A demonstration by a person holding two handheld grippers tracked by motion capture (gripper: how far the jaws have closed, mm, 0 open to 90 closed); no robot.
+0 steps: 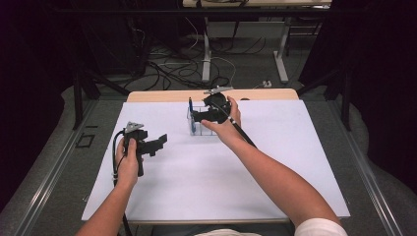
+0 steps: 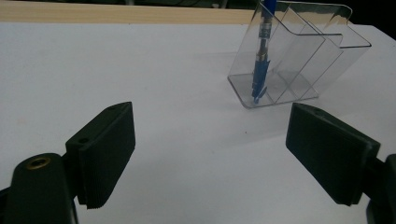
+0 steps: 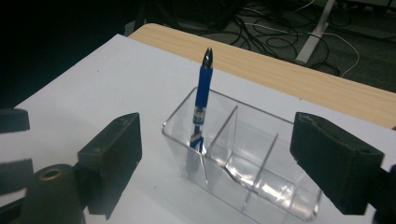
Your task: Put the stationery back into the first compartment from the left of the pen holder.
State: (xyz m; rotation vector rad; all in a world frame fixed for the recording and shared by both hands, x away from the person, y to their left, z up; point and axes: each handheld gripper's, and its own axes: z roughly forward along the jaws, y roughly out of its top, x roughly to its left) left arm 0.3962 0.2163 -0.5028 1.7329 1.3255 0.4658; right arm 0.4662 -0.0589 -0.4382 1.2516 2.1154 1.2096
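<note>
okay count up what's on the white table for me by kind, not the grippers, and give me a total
Blue pen, standing in an end compartment: 1
Clear divided organizer: 1
Total: 2

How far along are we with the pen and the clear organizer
Done: the blue pen stands tip-up in an end compartment of the clear organizer. In hand: nothing; the right gripper is open above it, the left gripper open, off aside. Left: nothing else visible on the table.
</note>
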